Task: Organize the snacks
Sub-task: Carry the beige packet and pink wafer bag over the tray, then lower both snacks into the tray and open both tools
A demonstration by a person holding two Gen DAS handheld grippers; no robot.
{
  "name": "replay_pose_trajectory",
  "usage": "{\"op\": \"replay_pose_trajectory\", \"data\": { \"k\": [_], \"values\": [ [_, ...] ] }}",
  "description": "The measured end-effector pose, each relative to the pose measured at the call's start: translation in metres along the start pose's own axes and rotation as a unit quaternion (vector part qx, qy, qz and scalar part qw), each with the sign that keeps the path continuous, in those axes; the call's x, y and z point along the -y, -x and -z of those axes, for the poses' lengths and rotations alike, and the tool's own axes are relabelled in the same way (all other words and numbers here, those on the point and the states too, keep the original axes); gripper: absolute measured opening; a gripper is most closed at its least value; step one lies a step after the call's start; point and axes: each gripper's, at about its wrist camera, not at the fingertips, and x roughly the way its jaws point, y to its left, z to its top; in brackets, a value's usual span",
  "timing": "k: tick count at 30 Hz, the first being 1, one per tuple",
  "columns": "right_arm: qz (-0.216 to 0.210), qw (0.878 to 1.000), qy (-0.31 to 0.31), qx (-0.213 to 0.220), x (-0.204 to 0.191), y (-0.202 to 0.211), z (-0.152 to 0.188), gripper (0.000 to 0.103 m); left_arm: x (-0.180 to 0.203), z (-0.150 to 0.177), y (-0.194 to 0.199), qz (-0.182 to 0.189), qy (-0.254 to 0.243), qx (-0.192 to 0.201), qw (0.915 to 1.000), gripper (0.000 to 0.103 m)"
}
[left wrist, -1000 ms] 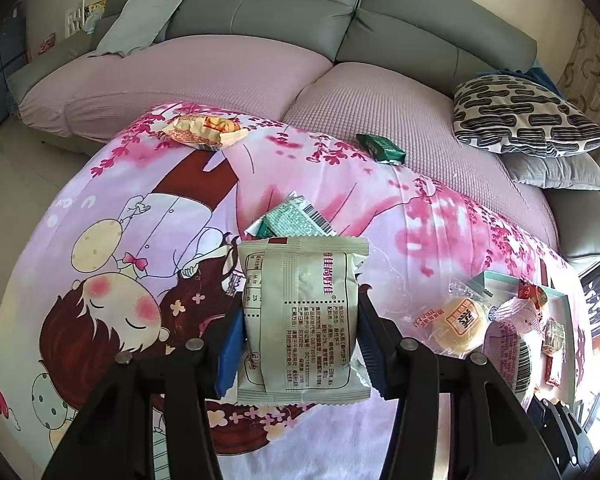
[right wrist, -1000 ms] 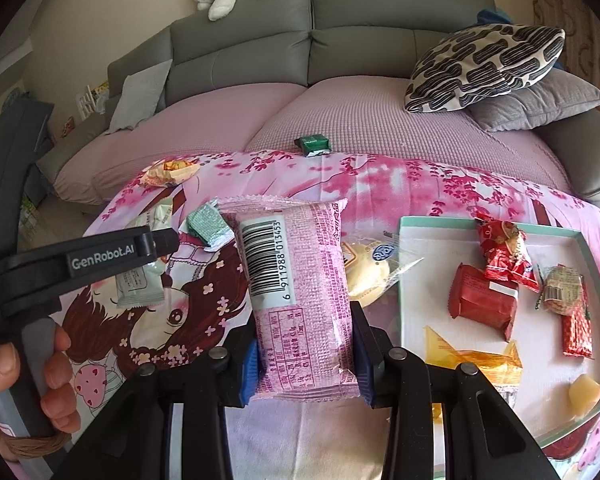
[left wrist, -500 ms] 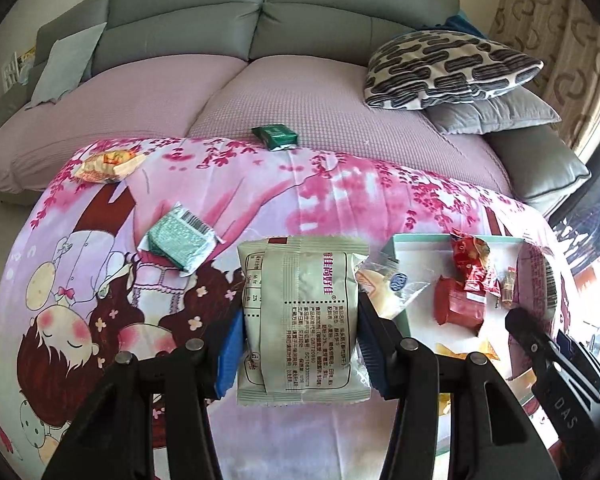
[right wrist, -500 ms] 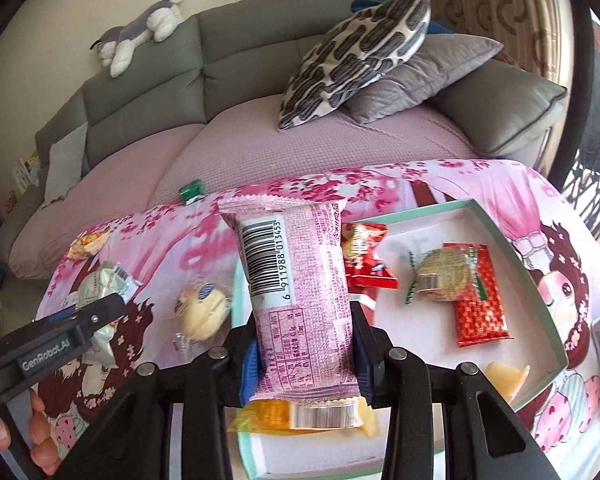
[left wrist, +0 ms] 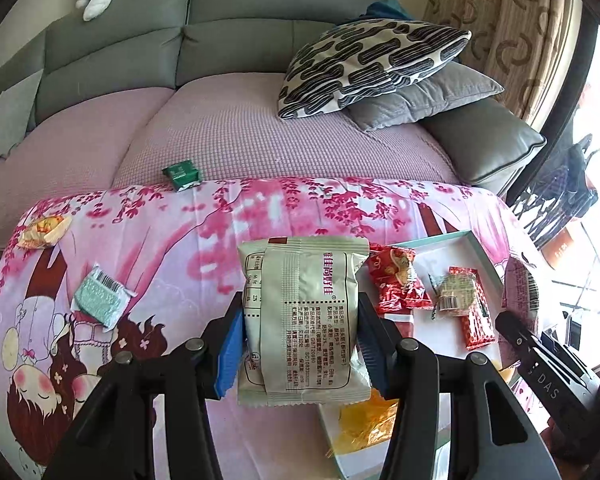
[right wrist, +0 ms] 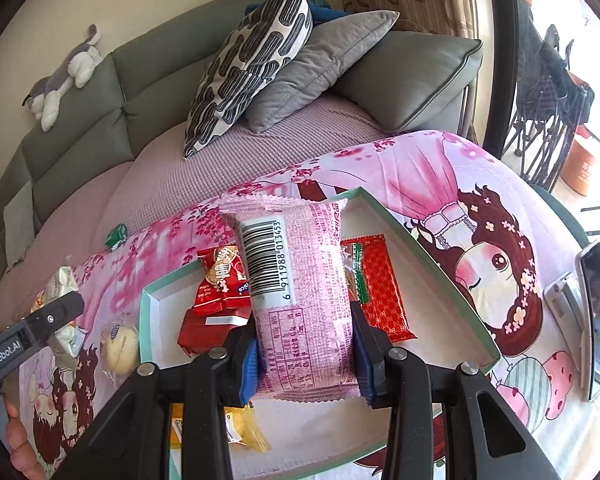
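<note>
From the left wrist, my left gripper point(left wrist: 300, 344) tilts downward, clamping a pale green packet point(left wrist: 302, 320) at centre frame (tray point(left wrist: 482, 252) lower right). From the right wrist, my right gripper point(right wrist: 306, 352) pinches a pink packet point(right wrist: 300, 296) above that tray point(right wrist: 440, 280).

Your left claw point(left wrist: 300, 344) tilts downward, its blue-padded black fingers point(left wrist: 230, 354) clamped on a pale grey-green foil snack packet point(left wrist: 302, 320). Your right claw point(right wrist: 306, 354) also tilts down, gripping a pink crinkled snack packet point(right wrist: 300, 296). Your fingertips point(right wrist: 18, 432) show at eight o'clock.
</note>
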Motion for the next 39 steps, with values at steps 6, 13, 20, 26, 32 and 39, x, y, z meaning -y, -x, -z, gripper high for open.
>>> {"op": "replay_pose_trajectory", "data": {
  "k": [6, 13, 20, 26, 32, 39],
  "values": [
    [-0.006, 1.000, 0.005, -0.015, -0.003, -0.009, 0.003, 0.041, 0.021, -0.012, -0.030, 0.022, -0.016, -0.030, 0.9992, 0.054],
    [-0.003, 0.999, 0.011, -0.052, -0.007, -0.033, 0.013, 0.041, 0.034, -0.013, -0.067, 0.004, -0.031, -0.067, 0.9972, 0.054],
    [-0.001, 0.997, 0.019, -0.075, -0.011, -0.047, 0.020, 0.041, 0.044, -0.008, -0.095, 0.001, -0.046, -0.099, 0.9940, 0.054],
    [0.007, 0.995, 0.027, -0.096, -0.013, -0.058, 0.024, 0.041, 0.048, -0.002, -0.111, 0.000, -0.045, -0.116, 0.9922, 0.054],
    [0.014, 0.993, 0.030, -0.111, -0.014, -0.066, 0.028, 0.041, 0.045, -0.001, -0.117, -0.008, -0.039, -0.124, 0.9915, 0.055],
    [0.019, 0.992, 0.032, -0.120, -0.014, -0.071, 0.030, 0.042, 0.042, -0.003, -0.118, -0.005, -0.033, -0.123, 0.9918, 0.055]
  ]
}}
